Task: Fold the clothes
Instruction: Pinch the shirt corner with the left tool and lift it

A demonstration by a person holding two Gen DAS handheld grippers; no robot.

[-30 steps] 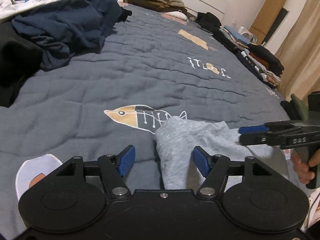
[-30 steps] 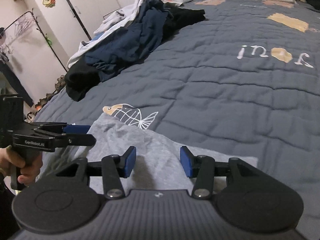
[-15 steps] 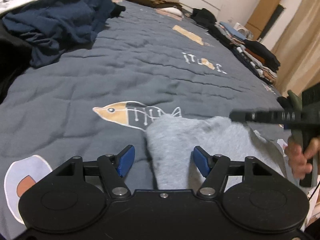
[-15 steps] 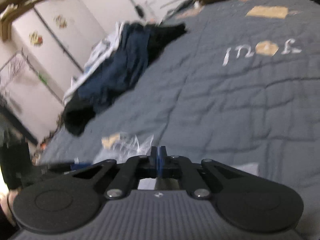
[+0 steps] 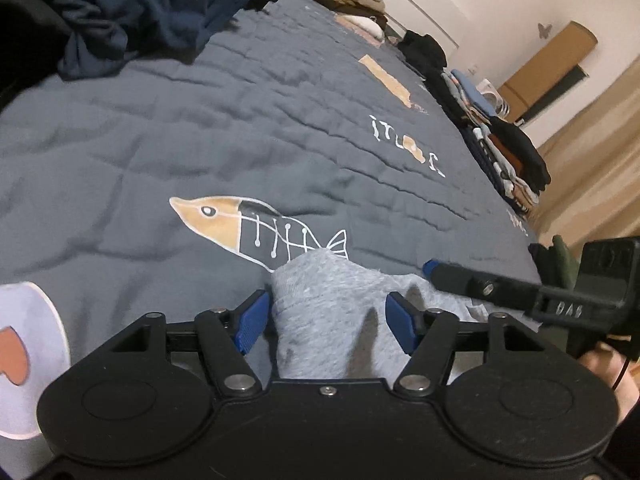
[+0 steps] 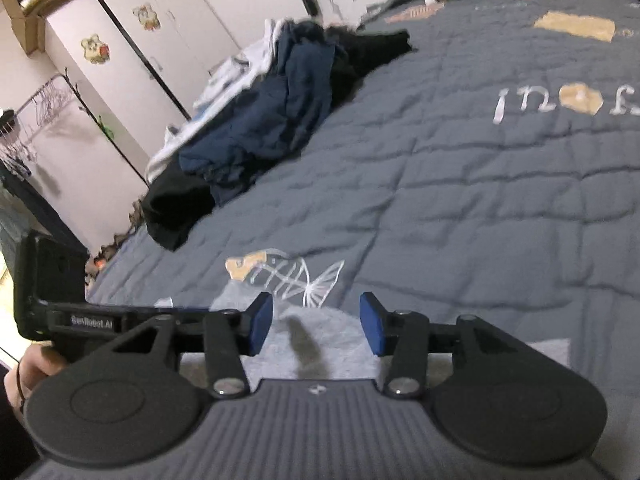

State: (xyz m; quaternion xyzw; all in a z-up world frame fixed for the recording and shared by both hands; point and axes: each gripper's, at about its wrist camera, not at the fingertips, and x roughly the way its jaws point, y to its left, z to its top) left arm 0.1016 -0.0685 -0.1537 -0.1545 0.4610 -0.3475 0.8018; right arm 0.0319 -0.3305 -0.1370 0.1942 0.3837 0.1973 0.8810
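a grey knit garment (image 5: 332, 304) lies at the near edge of the quilt (image 5: 240, 128); left gripper (image 5: 326, 322) and right gripper (image 6: 316, 324) both gape over it, holding nothing; a folded stack (image 5: 500, 148) sits opposite an unfolded pile (image 6: 272, 120)

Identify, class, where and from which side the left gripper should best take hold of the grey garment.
Probably the grey garment at its raised left edge, approached from the near side: that edge stands just inside the open left gripper and its left pad.
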